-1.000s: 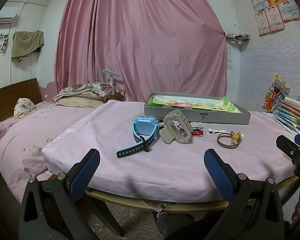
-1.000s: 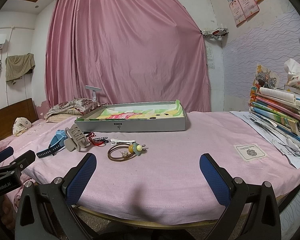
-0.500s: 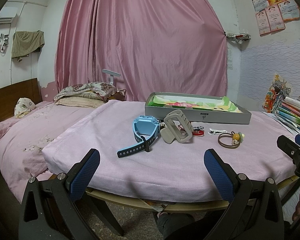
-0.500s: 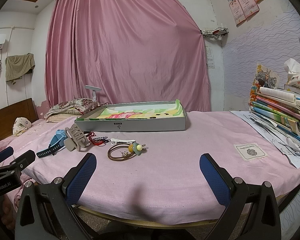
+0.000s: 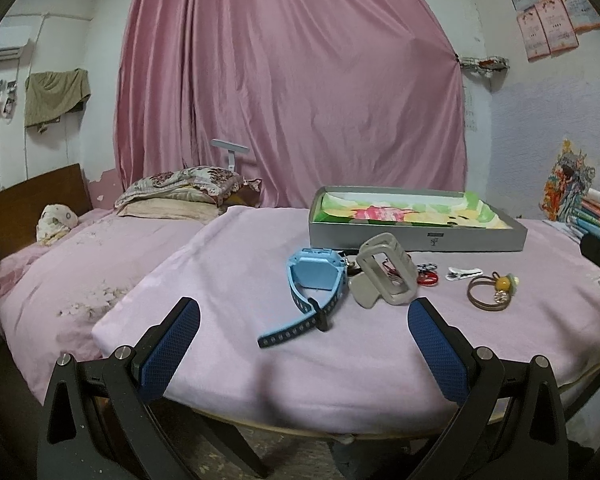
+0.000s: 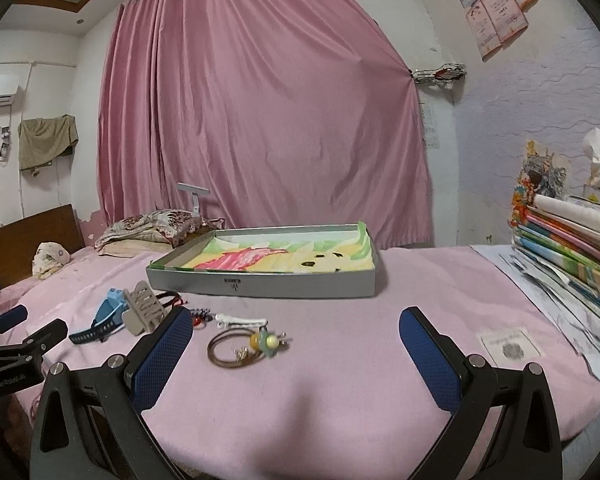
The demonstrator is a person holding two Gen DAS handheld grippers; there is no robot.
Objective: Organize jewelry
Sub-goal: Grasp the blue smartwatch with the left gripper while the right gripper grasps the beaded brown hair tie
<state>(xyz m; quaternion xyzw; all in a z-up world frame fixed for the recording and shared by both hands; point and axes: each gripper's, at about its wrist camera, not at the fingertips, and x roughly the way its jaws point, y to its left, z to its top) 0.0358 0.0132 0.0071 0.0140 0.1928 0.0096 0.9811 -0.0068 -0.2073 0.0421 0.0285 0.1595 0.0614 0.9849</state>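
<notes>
both tongs gape wide, textured blue pads [image 5: 172, 344] over fuzzy pink cloth [image 6: 340, 380], clutching nothing.

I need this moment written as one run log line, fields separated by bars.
left gripper: open, empty | right gripper: open, empty | blue watch, hair claw, hair ties: on pink cloth | tray: no jewelry visible
</notes>
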